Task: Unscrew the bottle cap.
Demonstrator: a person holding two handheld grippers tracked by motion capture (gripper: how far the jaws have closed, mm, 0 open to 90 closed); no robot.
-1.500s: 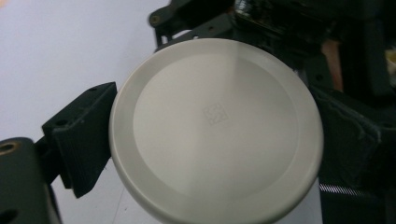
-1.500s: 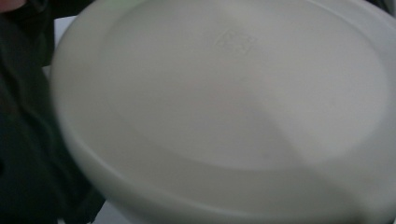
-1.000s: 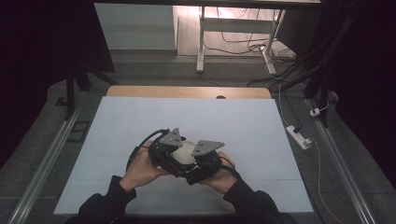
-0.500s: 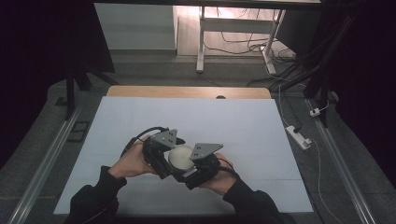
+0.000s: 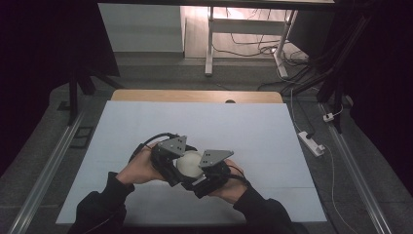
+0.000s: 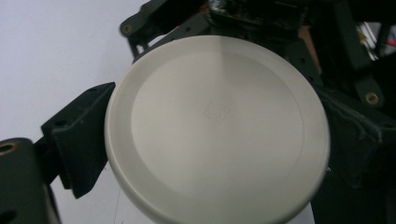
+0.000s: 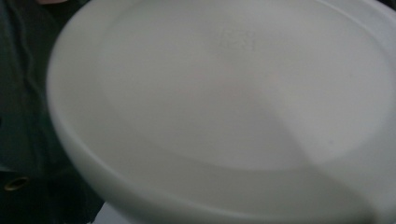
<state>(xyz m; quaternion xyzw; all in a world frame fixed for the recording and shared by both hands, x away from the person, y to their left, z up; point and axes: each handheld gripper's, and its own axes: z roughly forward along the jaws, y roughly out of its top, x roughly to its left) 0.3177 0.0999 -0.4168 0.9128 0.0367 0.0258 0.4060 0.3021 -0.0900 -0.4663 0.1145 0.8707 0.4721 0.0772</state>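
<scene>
A white round container (image 5: pixel 189 163) is held between both grippers just above the pale table cover (image 5: pixel 195 122), near the front. My left gripper (image 5: pixel 177 167) is shut on it from the left. The left gripper view shows its flat round face (image 6: pixel 215 126) with a black jaw on each side. My right gripper (image 5: pixel 201 174) is shut on it from the right, and parts of its frame (image 6: pixel 140 25) show behind the container. In the right gripper view the container's other face (image 7: pixel 224 93) is very close and hides the jaws.
A person's hands and dark sleeves (image 5: pixel 102 204) come in from the front edge. The wooden table edge (image 5: pixel 195 95) runs along the back. A power strip (image 5: pixel 311 143) lies on the floor to the right, and metal rails (image 5: pixel 44 180) flank the table.
Both grippers and the white container have shifted slightly to the left, and the left hand has turned outward a little. The hold on the container looks the same.
</scene>
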